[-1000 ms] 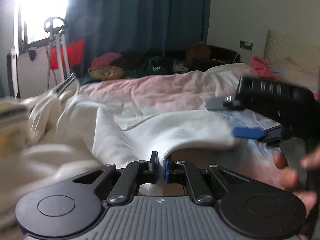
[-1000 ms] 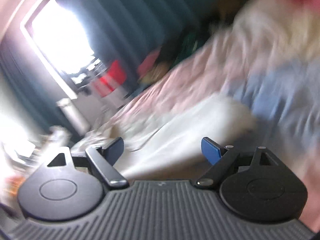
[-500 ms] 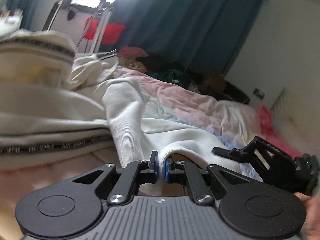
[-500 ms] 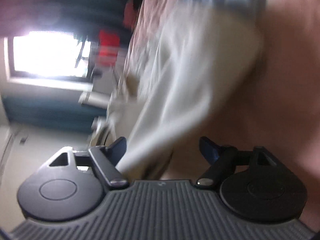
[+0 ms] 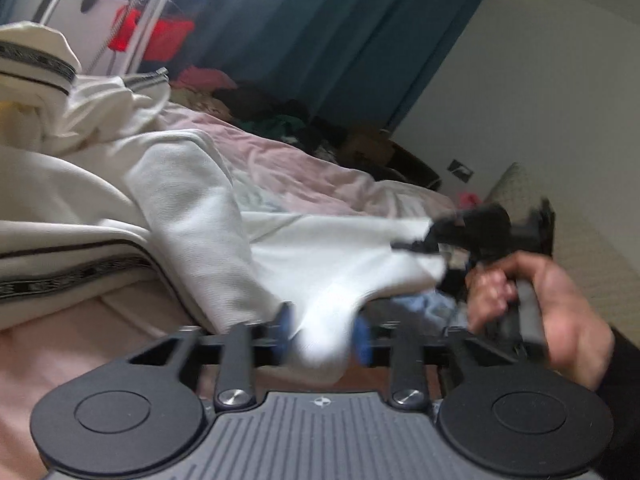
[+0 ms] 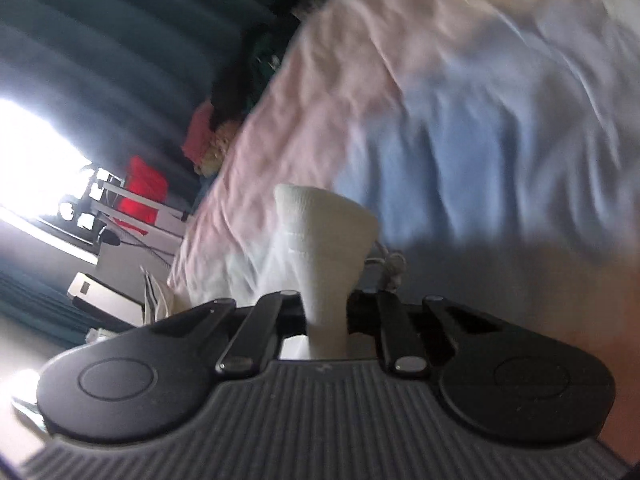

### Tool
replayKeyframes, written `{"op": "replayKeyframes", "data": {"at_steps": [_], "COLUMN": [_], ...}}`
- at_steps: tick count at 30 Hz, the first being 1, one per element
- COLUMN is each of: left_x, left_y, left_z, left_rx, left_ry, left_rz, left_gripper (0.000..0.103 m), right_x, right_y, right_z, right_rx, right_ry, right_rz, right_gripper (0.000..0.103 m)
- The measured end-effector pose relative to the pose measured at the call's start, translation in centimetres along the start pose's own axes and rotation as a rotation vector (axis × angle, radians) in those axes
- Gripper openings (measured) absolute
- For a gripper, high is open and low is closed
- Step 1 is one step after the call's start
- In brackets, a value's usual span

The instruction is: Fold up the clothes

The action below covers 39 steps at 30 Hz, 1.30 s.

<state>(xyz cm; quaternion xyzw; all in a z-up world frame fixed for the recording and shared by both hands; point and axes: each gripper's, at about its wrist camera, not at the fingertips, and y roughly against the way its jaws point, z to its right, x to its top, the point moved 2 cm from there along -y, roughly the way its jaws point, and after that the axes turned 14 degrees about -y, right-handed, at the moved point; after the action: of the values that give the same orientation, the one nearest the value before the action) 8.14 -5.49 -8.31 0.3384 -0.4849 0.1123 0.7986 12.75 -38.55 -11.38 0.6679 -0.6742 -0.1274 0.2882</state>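
A white garment with black patterned trim lies spread over the bed. My left gripper holds a bunched white part of the garment between its blue pads; the pads stand a little apart around the thick cloth. My right gripper is shut on another white ribbed part of the garment, which rises between its fingers. In the left wrist view the right gripper and the hand holding it sit at the right, at the garment's far edge.
The bed has a pink and pale blue cover. More folded white cloth with black trim is piled at the left. Dark teal curtains, a bright window, a red item on a stand and a clothes heap stand behind.
My right gripper was open and has closed on the white cloth. My left gripper's pads have spread from a tight pinch to a wider hold on bunched cloth. Both views have tilted.
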Motion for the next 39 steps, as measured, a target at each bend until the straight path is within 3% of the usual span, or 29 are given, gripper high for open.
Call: {"op": "replayKeyframes", "data": {"at_steps": [2,5,8,9,12,15,19,25,29,31,33,34,35,36,39], "left_x": [-0.1,-0.3,-0.5,-0.7,-1.6,-3.1,-5.0,-8.9,-11.0,-11.8,-12.0,-11.9,-11.6,-11.3,-10.2], "left_y": [0.0,0.0,0.3,0.5,1.5,4.7,11.0,21.1,24.0,24.9,25.8,26.3,26.7,27.2,29.8], "left_z": [-0.3,-0.9,-2.1,-2.7,-5.3,-8.8,-13.1,-18.3,-21.0,-21.8,-22.0,-22.0,-22.1,-22.1,-21.7], "left_rx": [-0.070,-0.120,-0.107,-0.092,0.001,0.156,0.319,0.479,0.516,0.569,0.656,0.700,0.732,0.757,0.757], "left_ry": [0.034,0.081,0.142,0.174,0.314,0.500,0.741,1.127,1.301,1.360,1.378,1.372,1.349,1.328,1.284], "left_rz": [-0.007,-0.012,-0.021,-0.027,-0.069,-0.089,-0.034,0.181,0.281,0.327,0.364,0.377,0.373,0.371,0.368], "left_gripper": [0.052,0.060,0.063,0.069,0.073,0.076,0.079,0.081,0.070,0.057,0.038,0.036,0.027,0.020,0.013], "right_x": [1.8,5.8,9.1,9.7,10.2,10.6,10.9,11.2,10.7,10.5,10.5,10.6,10.6,10.6,10.8], "right_y": [0.2,3.2,5.8,6.0,4.7,1.2,0.1,1.2,4.0,4.8,4.5,4.2,3.8,3.4,3.4], "right_z": [-2.1,-3.5,-2.0,-0.6,5.2,10.2,12.5,13.1,14.2,14.6,14.2,14.0,13.7,13.5,12.9], "right_rx": [0.003,0.104,0.167,0.143,0.017,-0.137,-0.123,-0.068,-0.030,-0.037,-0.073,-0.091,-0.101,-0.110,-0.088], "right_ry": [0.065,0.104,0.111,0.084,0.003,-0.123,-0.227,-0.287,-0.463,-0.510,-0.445,-0.403,-0.370,-0.338,-0.313], "right_rz": [0.047,0.196,0.341,0.356,0.327,0.188,0.152,0.125,0.099,0.117,0.119,0.112,0.110,0.108,0.144], "right_gripper": [0.011,0.011,0.011,0.012,0.014,0.014,0.018,0.043,0.043,0.043,0.042,0.038,0.022,0.011,0.008]}}
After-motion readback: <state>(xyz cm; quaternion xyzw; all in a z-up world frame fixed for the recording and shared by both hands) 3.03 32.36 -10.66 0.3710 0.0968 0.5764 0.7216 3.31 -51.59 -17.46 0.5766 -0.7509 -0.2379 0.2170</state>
